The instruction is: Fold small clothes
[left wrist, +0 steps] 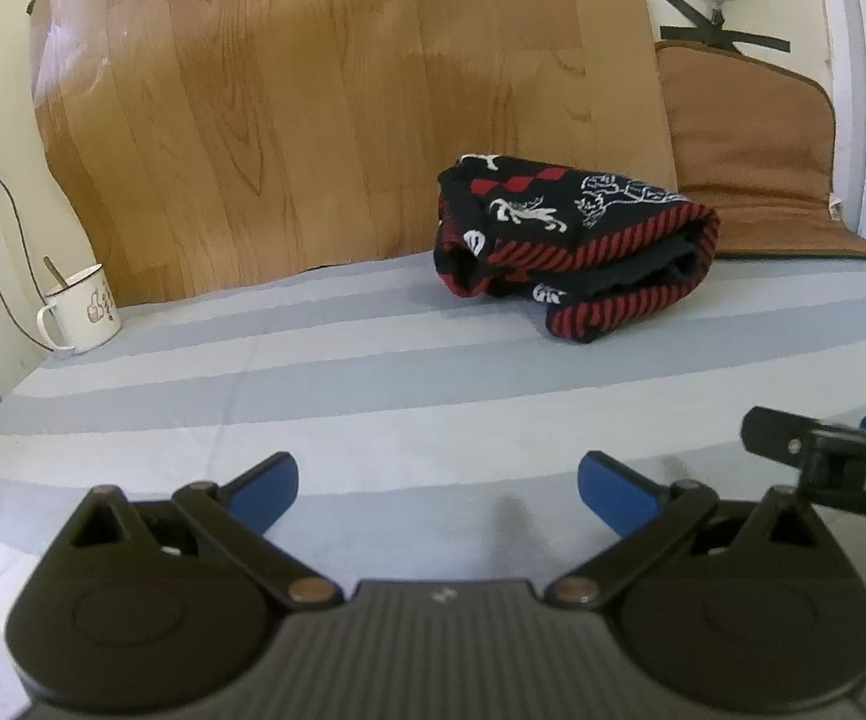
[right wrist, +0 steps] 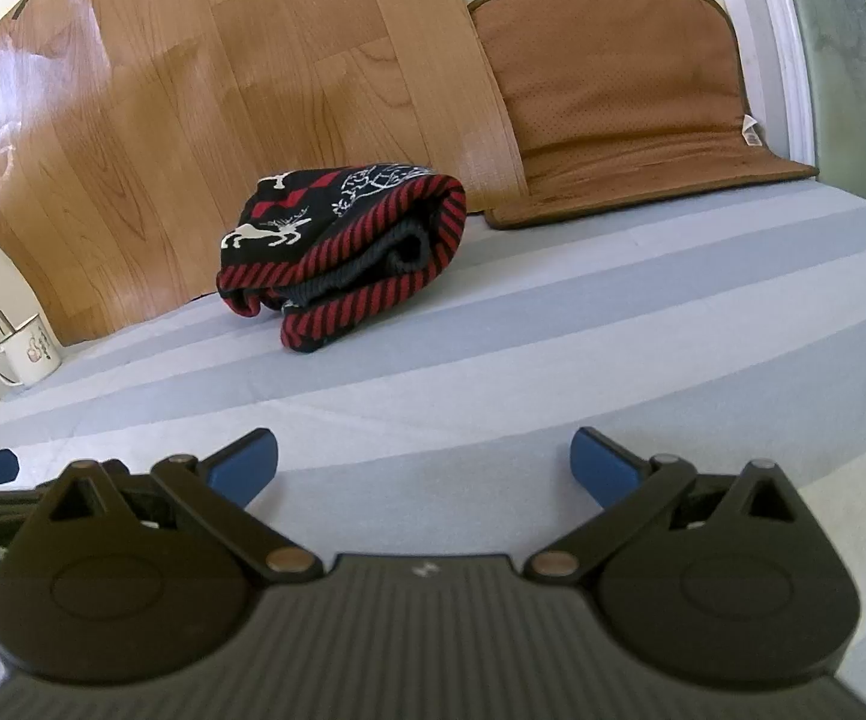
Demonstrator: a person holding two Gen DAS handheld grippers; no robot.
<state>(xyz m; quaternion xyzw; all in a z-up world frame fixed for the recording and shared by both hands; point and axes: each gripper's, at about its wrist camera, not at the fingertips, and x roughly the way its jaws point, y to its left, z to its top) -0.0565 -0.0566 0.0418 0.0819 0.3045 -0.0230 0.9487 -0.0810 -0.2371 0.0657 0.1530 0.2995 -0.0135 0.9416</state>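
Sweater: one knitted sweater (left wrist: 574,243), black with red stripes and white deer figures, lies folded into a thick bundle on the striped sheet, toward the far side, just in front of the wooden board and well apart from both grippers; in the right wrist view (right wrist: 342,255) it sits left of centre, its rolled edges facing the camera
Mug: one white enamel mug (left wrist: 81,312) at the far left edge of the sheet, a spoon handle sticking out of it, a thin cable hanging down the wall just beside it
Board: one wood-grain board (left wrist: 336,102) leaning against the wall behind the sweater
Sheet: one sheet (left wrist: 372,372) with pale grey and white stripes, covering the surface under everything
Left gripper: one left gripper (left wrist: 437,489), its two blue-padded fingers (left wrist: 267,489) spread wide with nothing between them, hovering low over the near part of the sheet
Cushion: one brown seat cushion (right wrist: 619,96) at the far right, bent, its back against the wall and its base flat on the sheet, just beside the sweater
Right gripper: one right gripper (right wrist: 423,465), two blue fingers (right wrist: 604,468) parted wide, holding nothing, close alongside the left one
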